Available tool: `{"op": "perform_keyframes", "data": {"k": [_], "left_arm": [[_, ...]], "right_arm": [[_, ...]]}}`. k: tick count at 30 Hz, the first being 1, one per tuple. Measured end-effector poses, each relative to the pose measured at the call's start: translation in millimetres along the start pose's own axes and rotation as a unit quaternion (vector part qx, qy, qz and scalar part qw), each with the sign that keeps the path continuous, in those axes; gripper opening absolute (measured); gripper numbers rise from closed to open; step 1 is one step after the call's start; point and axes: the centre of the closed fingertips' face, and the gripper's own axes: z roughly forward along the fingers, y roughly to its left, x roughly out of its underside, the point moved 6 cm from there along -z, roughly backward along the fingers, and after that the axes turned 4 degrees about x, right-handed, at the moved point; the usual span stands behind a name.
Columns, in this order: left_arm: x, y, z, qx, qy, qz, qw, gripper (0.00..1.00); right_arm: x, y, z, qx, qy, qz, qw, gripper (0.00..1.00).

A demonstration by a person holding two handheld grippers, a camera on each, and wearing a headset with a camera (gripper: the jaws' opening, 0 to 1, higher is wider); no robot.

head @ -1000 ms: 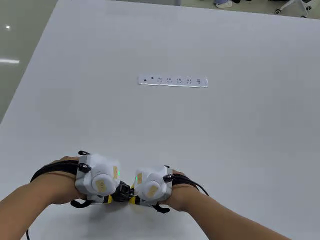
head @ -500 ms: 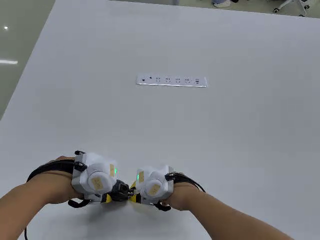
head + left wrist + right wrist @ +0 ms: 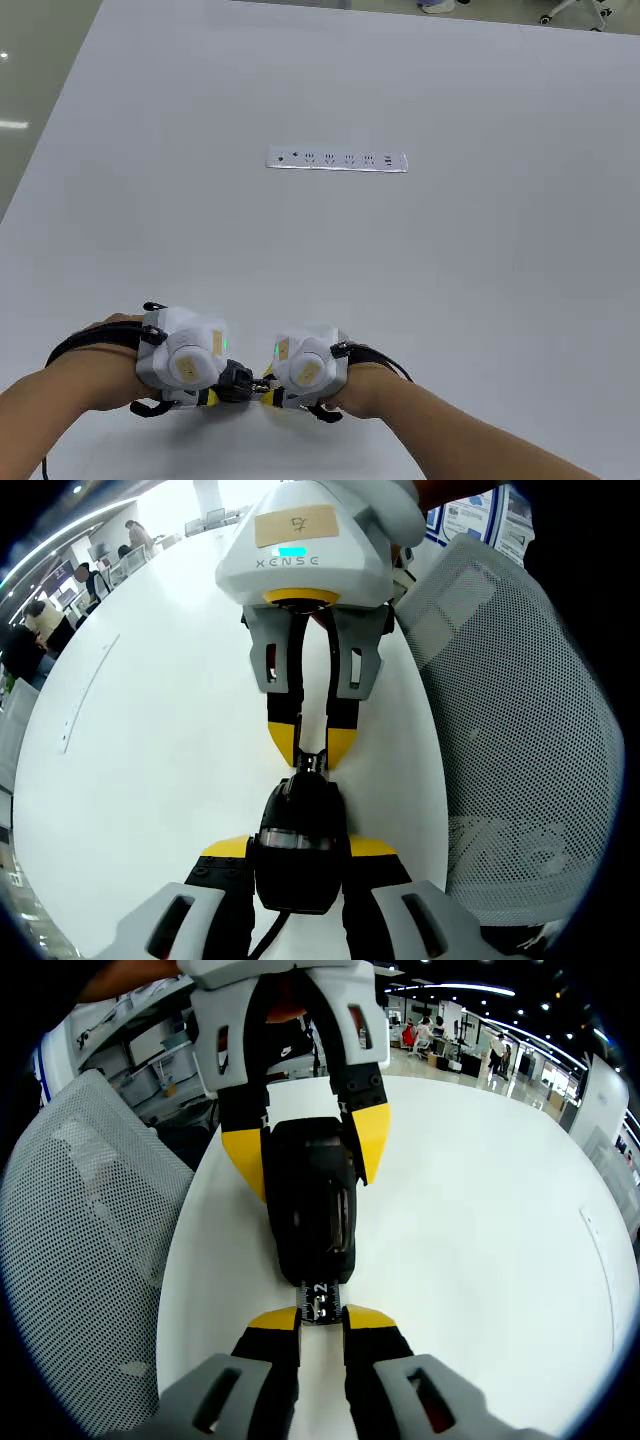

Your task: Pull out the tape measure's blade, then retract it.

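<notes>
Black tape measure [image 3: 300, 820] in left gripper [image 3: 300, 848], blade [image 3: 320, 1302] in right gripper [image 3: 322, 1318].

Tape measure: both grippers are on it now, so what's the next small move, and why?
Probably draw the right gripper straight away from the left gripper, which clamps the tape measure case. The right pinches the blade, and only a short stub is out.

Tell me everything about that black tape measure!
The tape measure is a black, plastic-looking case held close to the white table. The left gripper clamps its sides with yellow-tipped jaws. A short bit of blade, dark with pale numbers, sticks out, pinched by the right gripper.
</notes>
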Motion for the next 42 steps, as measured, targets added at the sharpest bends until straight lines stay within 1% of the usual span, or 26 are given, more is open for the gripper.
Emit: {"op": "perform_keyframes", "data": {"k": [3,8,9,10,11,13,14,15,18,21,22,32,42], "left_arm": [[0.2,0.0,-0.2,0.000,0.001,0.000,1.0000,0.30],[0.0,-0.5,-0.4,-0.001,0.002,0.001,1.0000,0.30],[0.1,-0.5,-0.4,-0.002,0.003,0.001,1.0000,0.30],[0.0,-0.6,-0.5,-0.003,0.004,0.001,1.0000,0.30],[-0.3,-0.8,-0.5,-0.004,0.006,0.001,1.0000,0.30],[-0.2,-1.2,-0.9,-0.005,0.008,0.002,1.0000,0.30],[-0.1,-1.2,-1.0,-0.005,0.008,0.002,1.0000,0.30],[0.0,-1.1,-1.1,-0.006,0.008,0.001,1.0000,0.30],[0.1,-1.0,-1.2,-0.006,0.007,0.001,1.0000,0.30],[0.4,-0.9,-1.3,-0.005,0.006,0.000,1.0000,0.30],[2.8,-0.2,-3.3,-0.004,0.010,0.000,0.9999,0.30],[3.5,-1.3,-4.6,-0.005,0.010,-0.001,0.9999,0.30],[3.1,-2.0,-4.5,-0.008,0.005,-0.005,0.9999,0.30]], "right_arm": [[-0.8,0.1,0.0,-0.001,0.000,0.004,1.0000,0.15],[-2.6,0.2,0.8,-0.001,-0.008,0.016,0.9998,0.15],[-2.4,-0.4,0.8,-0.001,-0.011,0.021,0.9997,0.14],[-2.3,-0.8,1.1,-0.002,-0.017,0.039,0.9991,0.15],[-2.1,-1.6,1.3,-0.003,-0.020,0.045,0.9988,0.15],[-2.1,-1.1,1.5,0.000,-0.022,0.038,0.9990,0.14],[-2.1,-1.5,1.5,0.005,-0.020,0.017,0.9996,0.14],[-2.2,-1.9,1.5,0.008,-0.018,0.008,0.9998,0.14],[-2.8,-1.2,1.5,0.007,-0.017,0.005,0.9998,0.13],[-3.8,0.8,0.8,0.006,-0.010,-0.005,0.9999,0.13],[-5.5,-1.1,-3.8,0.007,-0.022,0.004,0.9997,0.13],[-5.7,0.0,-5.5,0.007,-0.023,0.005,0.9997,0.13],[0.0,-0.8,-10.0,0.010,-0.018,0.005,0.9998,0.13]]}}
